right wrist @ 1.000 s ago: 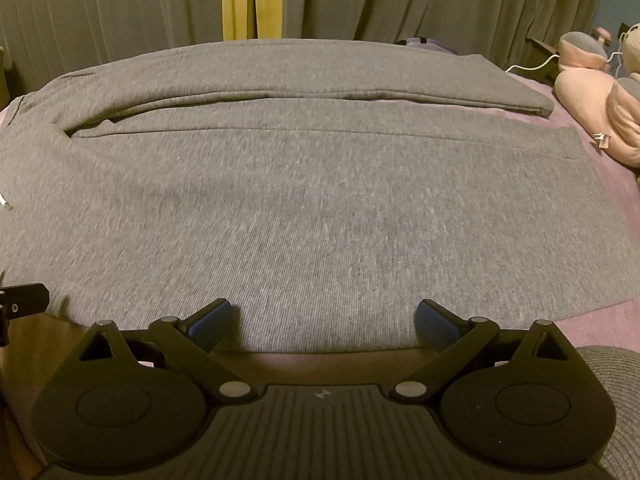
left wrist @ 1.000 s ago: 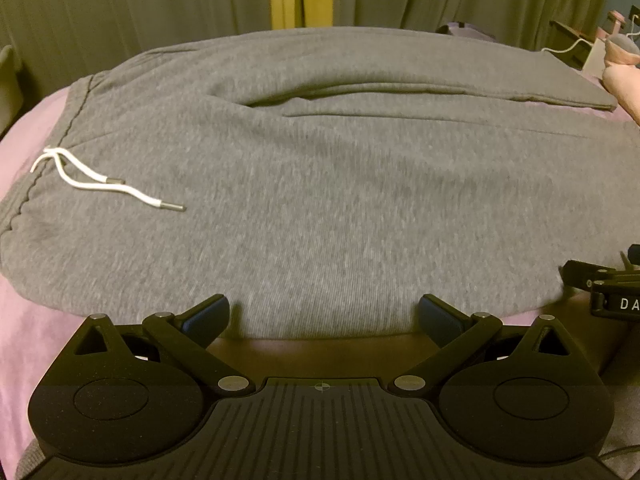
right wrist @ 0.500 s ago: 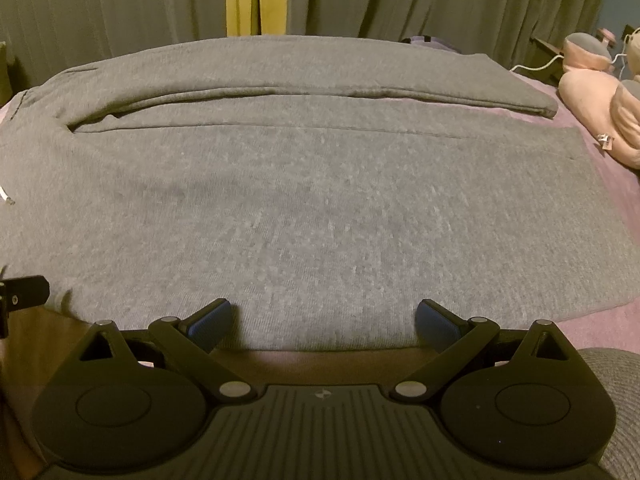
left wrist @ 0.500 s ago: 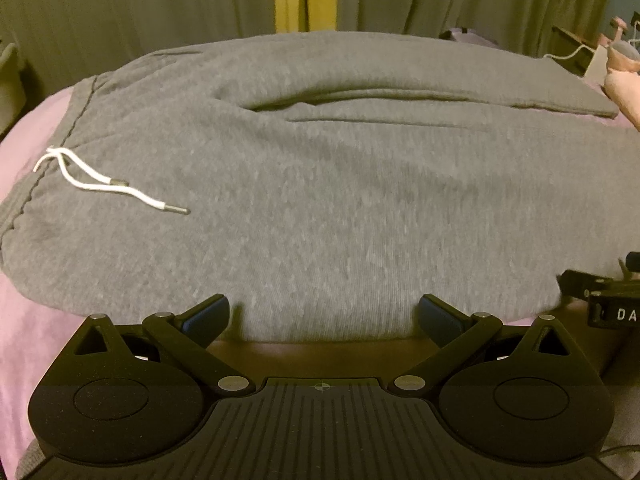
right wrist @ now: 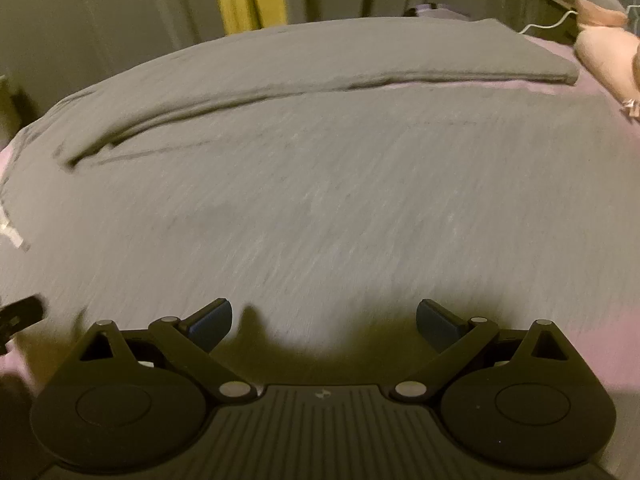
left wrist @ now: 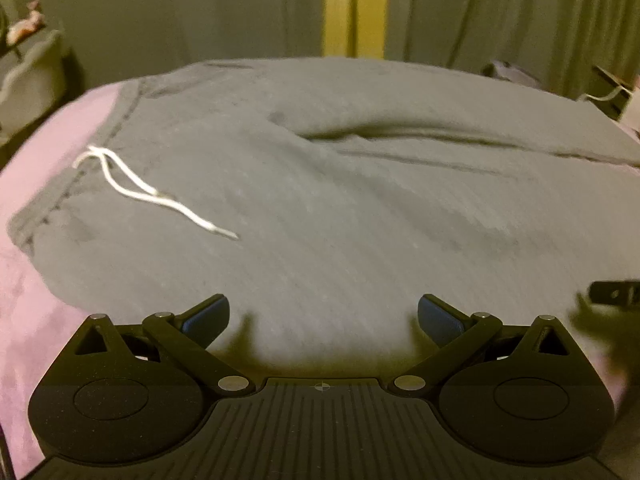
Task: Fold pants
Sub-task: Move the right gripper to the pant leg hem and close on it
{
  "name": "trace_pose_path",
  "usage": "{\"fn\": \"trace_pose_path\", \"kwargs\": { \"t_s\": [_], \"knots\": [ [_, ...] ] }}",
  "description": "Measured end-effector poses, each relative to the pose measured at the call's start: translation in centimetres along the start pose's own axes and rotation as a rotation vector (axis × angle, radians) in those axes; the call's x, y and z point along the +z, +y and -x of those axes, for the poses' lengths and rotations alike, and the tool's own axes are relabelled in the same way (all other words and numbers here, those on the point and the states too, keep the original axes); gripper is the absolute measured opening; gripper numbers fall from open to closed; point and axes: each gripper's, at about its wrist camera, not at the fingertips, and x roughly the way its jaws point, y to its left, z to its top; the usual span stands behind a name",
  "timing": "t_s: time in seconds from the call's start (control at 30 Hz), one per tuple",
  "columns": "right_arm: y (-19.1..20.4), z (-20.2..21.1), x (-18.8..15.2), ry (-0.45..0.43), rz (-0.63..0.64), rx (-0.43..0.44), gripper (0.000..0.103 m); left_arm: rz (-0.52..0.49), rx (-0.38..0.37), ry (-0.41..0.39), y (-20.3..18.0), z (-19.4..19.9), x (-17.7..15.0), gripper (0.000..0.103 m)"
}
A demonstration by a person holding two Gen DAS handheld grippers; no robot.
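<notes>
Pants (left wrist: 340, 208) (drawstring (left wrist: 148, 192) loose) cover bedspread (left wrist: 36, 152) before curtains (left wrist: 160, 12).

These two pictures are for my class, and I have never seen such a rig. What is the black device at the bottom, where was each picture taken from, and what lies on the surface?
A person holds a two-finger gripper in each hand; a camera on each looks forward along its fingers. One picture comes from the left gripper, the other from the right gripper. Both are open and hold nothing. Grey pants lie spread flat on a pink cover, with a white drawstring at the waist on the left. Curtains hang behind. The pictures are blurred.
</notes>
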Motion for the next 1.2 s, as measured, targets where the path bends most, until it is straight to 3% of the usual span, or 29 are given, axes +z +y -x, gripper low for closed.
{"fn": "trace_pose_path", "kwargs": {
  "t_s": [0.13, 0.37, 0.5, 0.57, 0.63, 0.77, 0.83, 0.9, 0.93, 0.97, 1.07, 1.2],
  "knots": [
    [-1.8, -3.0, 2.6, 0.069, -0.040, -0.106, 0.099, 0.016, 0.101, -0.025, 0.2, -1.3, 2.9, 0.103],
    [-3.4, -4.2, 2.8, 0.066, -0.123, -0.075, 0.100, 0.193, 0.243, -0.148, 1.8, -5.4, 8.4, 0.103],
    [-3.1, -4.4, 3.5, 0.097, -0.078, -0.081, 0.100, 0.263, 0.292, -0.176, 3.8, -7.7, 8.0, 0.103],
    [-3.2, -4.5, 6.1, 0.206, -0.037, -0.042, 0.099, 0.288, 0.324, -0.167, 4.9, -8.4, 7.4, 0.103],
    [-4.2, -3.1, 10.1, 0.096, -0.090, 0.034, 0.099, 0.318, 0.351, -0.158, 5.6, -9.0, 7.3, 0.103],
    [-5.7, -4.2, 20.9, -0.113, -0.194, 0.056, 0.099, 0.298, 0.436, -0.171, 5.4, -10.0, 7.7, 0.103],
    [-6.5, -7.6, 26.3, -0.133, -0.242, -0.009, 0.098, 0.249, 0.467, -0.170, 4.8, -10.9, 7.7, 0.103],
    [-7.4, -11.3, 30.5, -0.109, -0.334, -0.089, 0.084, 0.205, 0.490, -0.154, 4.3, -11.7, 7.6, 0.103],
    [-8.0, -12.6, 31.8, -0.094, -0.383, -0.099, 0.068, 0.191, 0.498, -0.158, 4.2, -11.9, 7.6, 0.103],
    [-8.6, -14.0, 32.9, -0.085, -0.451, -0.105, 0.060, 0.187, 0.501, -0.167, 4.1, -12.0, 7.5, 0.103],
    [-9.3, -17.2, 34.7, -0.101, -0.574, -0.120, 0.060, 0.203, 0.501, -0.182, 4.3, -12.2, 7.4, 0.103],
    [-8.5, -20.3, 35.8, -0.067, -0.581, -0.197, 0.061, 0.240, 0.491, -0.201, 4.6, -12.6, 7.3, 0.103]
  ]
}}
